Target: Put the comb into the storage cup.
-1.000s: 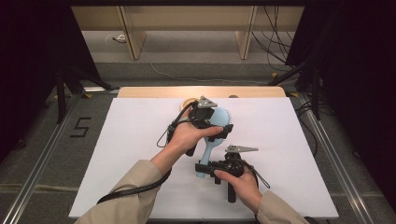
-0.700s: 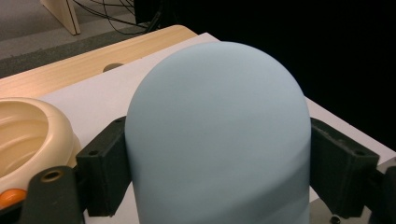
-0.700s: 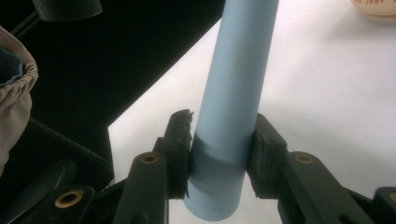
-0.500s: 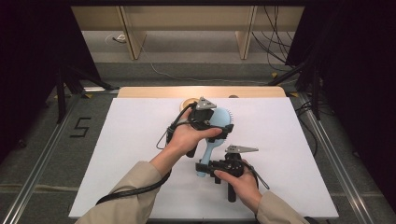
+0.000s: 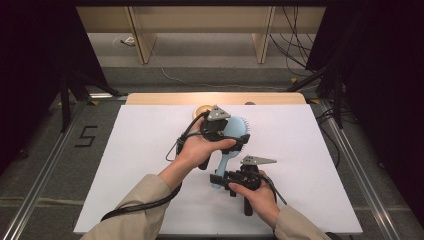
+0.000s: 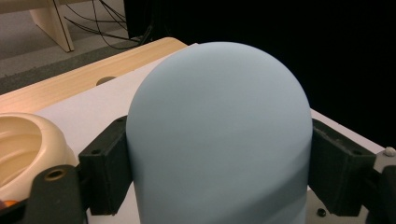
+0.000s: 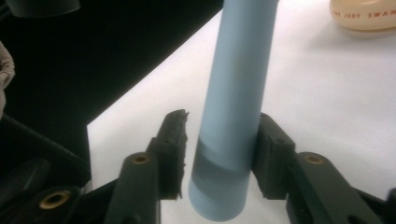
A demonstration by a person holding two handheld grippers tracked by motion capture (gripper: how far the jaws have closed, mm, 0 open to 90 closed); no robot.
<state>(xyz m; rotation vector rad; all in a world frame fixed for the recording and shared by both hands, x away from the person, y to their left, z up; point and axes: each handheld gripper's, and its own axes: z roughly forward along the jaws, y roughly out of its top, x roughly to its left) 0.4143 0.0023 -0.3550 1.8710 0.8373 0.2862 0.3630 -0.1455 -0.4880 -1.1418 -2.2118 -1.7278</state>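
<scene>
A light blue hairbrush [image 5: 234, 129] is held just above the white sheet, bristles facing right. My left gripper [image 5: 231, 139] is shut on its rounded head [image 6: 219, 130], a pad pressed on each side. My right gripper [image 5: 218, 179] is at the end of the handle [image 7: 236, 93]. Its jaws straddle the handle: one pad touches it, and a small gap shows at the other pad [image 7: 173, 140], so it reads as open.
A cream round container [image 5: 204, 109] with printed lettering [image 7: 364, 14] sits at the far middle of the white sheet [image 5: 310, 150], just behind my left gripper. A strip of wooden table edge [image 5: 160, 98] runs along the far side. Dark floor and cables lie beyond.
</scene>
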